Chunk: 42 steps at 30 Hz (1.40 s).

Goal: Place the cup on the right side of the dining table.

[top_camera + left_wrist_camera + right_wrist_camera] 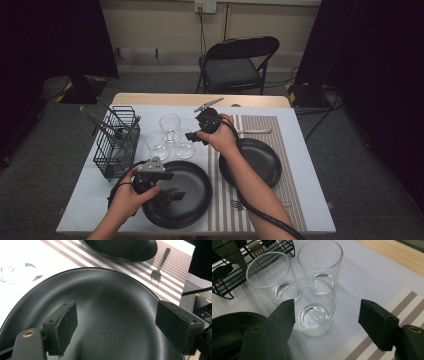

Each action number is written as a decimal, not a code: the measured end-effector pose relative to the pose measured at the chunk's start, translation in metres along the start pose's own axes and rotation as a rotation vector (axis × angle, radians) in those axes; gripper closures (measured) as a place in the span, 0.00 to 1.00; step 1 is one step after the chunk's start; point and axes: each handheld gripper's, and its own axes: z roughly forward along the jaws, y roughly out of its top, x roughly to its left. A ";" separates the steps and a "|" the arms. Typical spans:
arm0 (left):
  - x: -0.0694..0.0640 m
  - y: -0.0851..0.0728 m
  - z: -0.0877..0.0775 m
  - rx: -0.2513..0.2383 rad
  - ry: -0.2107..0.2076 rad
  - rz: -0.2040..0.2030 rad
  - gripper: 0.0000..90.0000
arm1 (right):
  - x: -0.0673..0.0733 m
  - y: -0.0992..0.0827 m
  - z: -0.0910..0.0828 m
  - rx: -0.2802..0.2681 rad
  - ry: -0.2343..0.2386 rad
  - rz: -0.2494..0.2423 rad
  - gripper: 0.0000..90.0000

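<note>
Looking down from the high view, the right gripper [200, 136] hangs over a cluster of three glasses on the white table [310, 165], pointing at the nearest glass [184, 145]; the left gripper [172, 192] sits low over the near black plate [197, 200], with a wire basket [117, 142] off to its left; a second black plate [260, 162] rests on the striped mat [287, 150].

From the left gripper view, the jaws are spread wide with nothing between them, the near black plate [110, 297] directly below; a fork [160, 265] lies on the striped mat [172, 277] beyond, beside the second black plate [125, 248].

From the right gripper view, the jaws stand wide apart; the nearest glass [312, 307] stands upright just ahead, its left side behind the left pad [284, 312], the right pad well clear of it; whether that left pad touches the glass I cannot tell; two more glasses stand behind it, the wire basket [227, 282] at far left.
</note>
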 end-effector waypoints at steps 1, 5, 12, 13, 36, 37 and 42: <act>0.000 0.000 0.000 -0.001 0.000 0.001 0.20 | 0.000 0.001 0.001 0.002 0.000 0.005 0.32; 0.001 0.000 0.000 -0.003 -0.002 -0.005 0.20 | -0.001 0.003 0.003 -0.002 -0.002 0.009 0.32; 0.001 0.000 0.000 -0.004 -0.010 -0.003 0.20 | -0.006 0.007 0.007 -0.001 -0.006 0.026 0.32; 0.001 0.000 0.000 -0.007 -0.010 -0.005 0.20 | -0.006 0.007 0.008 -0.002 -0.008 0.024 0.32; 0.002 -0.003 0.000 -0.001 -0.012 -0.009 0.20 | -0.004 0.004 0.035 0.013 0.004 0.051 0.37; 0.002 -0.003 0.000 0.000 -0.013 -0.008 0.20 | -0.005 0.003 0.036 0.014 0.002 0.049 0.37; 0.002 -0.003 0.000 -0.002 -0.018 -0.012 0.20 | -0.006 0.002 0.039 0.005 0.003 0.049 0.40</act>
